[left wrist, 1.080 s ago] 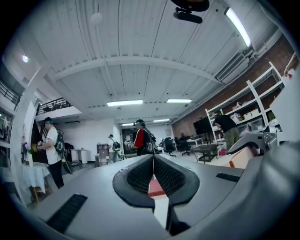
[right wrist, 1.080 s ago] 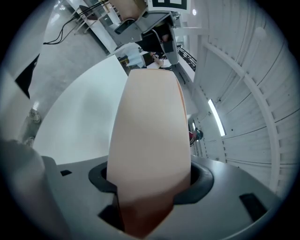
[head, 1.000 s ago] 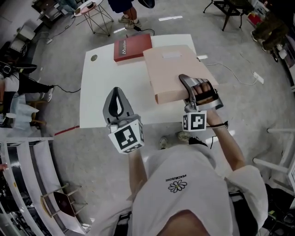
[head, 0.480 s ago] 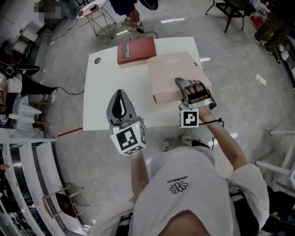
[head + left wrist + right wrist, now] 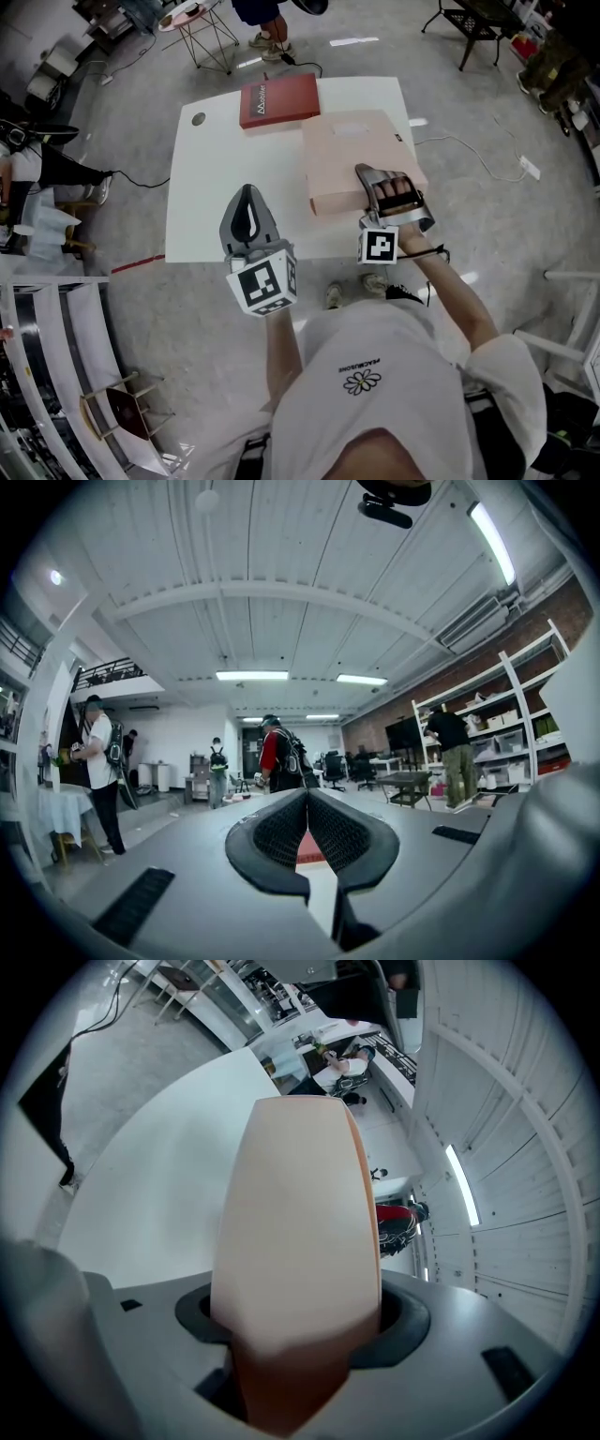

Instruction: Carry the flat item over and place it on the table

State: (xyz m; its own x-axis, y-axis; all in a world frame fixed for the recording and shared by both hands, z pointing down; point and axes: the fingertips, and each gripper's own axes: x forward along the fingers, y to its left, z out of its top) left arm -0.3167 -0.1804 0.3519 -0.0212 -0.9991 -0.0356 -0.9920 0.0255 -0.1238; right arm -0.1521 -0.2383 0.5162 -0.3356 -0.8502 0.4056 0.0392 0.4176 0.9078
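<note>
A flat pale pink box (image 5: 361,155) lies low over the right half of the white table (image 5: 211,187), its right side reaching the table's right edge. My right gripper (image 5: 384,183) is shut on the box's near edge. In the right gripper view the box (image 5: 295,1222) fills the space between the jaws of the right gripper (image 5: 300,1335). Whether the box rests on the tabletop I cannot tell. My left gripper (image 5: 247,192) hangs over the table's near edge, shut and holding nothing. In the left gripper view the pads of the left gripper (image 5: 307,799) meet.
A red book (image 5: 278,99) lies at the table's far edge, touching the box's far left corner. A small round hole (image 5: 198,119) marks the far left corner. A cable (image 5: 478,155) runs over the floor at right; a stool (image 5: 202,23) and a person's feet (image 5: 267,37) are beyond.
My right gripper has sunk a little with the pink box, bringing it lower over the table. The left gripper has stayed where it was.
</note>
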